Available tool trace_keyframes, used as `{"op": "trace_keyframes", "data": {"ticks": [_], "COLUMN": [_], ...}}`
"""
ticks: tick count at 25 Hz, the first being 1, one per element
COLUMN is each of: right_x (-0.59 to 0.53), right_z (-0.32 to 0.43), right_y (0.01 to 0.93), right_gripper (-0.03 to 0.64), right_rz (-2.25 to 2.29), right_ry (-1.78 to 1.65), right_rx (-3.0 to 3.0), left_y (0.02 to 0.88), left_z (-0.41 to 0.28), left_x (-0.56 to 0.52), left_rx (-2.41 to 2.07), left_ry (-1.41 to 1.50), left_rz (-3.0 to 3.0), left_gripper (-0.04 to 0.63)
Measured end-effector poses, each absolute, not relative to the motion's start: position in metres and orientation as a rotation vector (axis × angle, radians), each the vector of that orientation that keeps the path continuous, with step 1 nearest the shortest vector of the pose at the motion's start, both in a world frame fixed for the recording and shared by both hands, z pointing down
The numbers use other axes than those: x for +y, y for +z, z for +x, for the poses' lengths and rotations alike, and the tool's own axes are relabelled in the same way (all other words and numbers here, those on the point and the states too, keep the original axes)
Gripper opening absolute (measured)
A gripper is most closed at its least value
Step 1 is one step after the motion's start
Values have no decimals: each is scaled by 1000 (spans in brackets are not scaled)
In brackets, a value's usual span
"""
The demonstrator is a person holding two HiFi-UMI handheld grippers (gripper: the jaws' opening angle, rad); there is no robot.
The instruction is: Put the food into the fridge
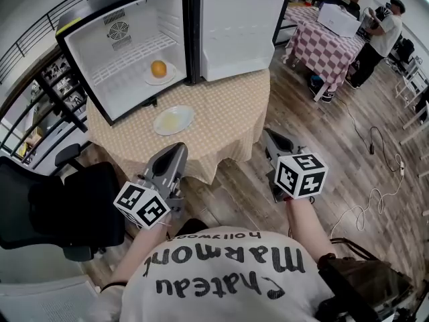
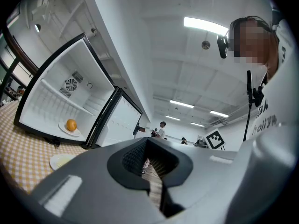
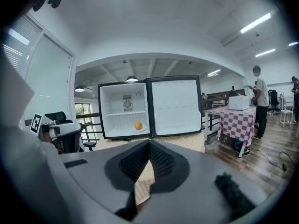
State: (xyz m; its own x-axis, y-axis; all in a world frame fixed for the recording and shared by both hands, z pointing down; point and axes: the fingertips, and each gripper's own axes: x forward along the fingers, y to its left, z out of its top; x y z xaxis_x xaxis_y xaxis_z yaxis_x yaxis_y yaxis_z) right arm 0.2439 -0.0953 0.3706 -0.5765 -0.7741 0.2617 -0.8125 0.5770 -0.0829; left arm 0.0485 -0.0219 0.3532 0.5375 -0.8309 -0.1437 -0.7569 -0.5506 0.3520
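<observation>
I have both claws closed and empty: the left claw (image 1: 176, 150) and right claw (image 1: 269, 137) sit low in frame, well short of the worktop (image 1: 228, 106). The pale food (image 1: 171, 119) on its plate (image 1: 159, 127) lies mid-frame, just before the open fridge (image 1: 127, 52). An orange (image 1: 158, 68) sits inside. I judge the plate light, stiff, slippery and breakable, so I'd pinch its rim.
</observation>
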Motion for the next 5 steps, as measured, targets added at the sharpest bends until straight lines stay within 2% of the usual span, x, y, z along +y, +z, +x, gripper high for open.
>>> {"op": "trace_keyframes", "data": {"ticks": [5], "right_x": [-92], "right_z": [247], "right_y": [368], "right_gripper": [15], "right_rz": [1325], "right_ry": [282], "right_rx": [-2601], "left_y": [346], "left_z": [52], "left_x": [-21], "left_rx": [-1338], "left_ry": [-440], "left_rz": [2540], "left_gripper": [0]}}
